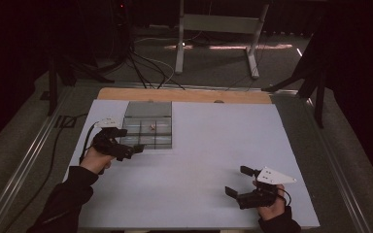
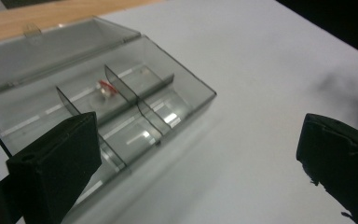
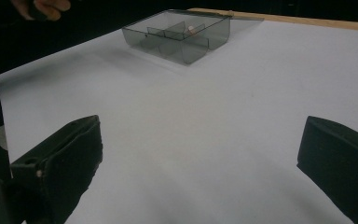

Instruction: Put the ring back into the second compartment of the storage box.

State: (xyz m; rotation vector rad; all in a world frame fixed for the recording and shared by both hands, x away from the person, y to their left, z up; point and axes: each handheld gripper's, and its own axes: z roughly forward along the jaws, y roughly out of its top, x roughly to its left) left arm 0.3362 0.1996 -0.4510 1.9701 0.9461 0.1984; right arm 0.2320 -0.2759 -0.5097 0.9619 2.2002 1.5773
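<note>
A clear grey divided box (image 1: 148, 131) sits at the back left of the white table top, with its lid lying open flat behind it. One middle compartment holds a small red and white item (image 1: 152, 127). My left gripper (image 1: 132, 141) hovers at the box's near left corner, open and holding nothing. The left gripper view has the box (image 2: 177, 100) and the item (image 2: 105, 89) ahead of the left gripper (image 2: 196, 163). My right gripper (image 1: 239, 180) is open over bare table at the front right. From the right gripper (image 3: 200, 163), the box (image 3: 182, 37) is far off.
White sheet (image 1: 209, 145) covers the table, and a wooden strip (image 1: 184, 94) runs along its back edge. Metal rails flank both sides. Beyond the table stand a grey frame (image 1: 218, 29) and floor cables (image 1: 145, 63). The surroundings are dark.
</note>
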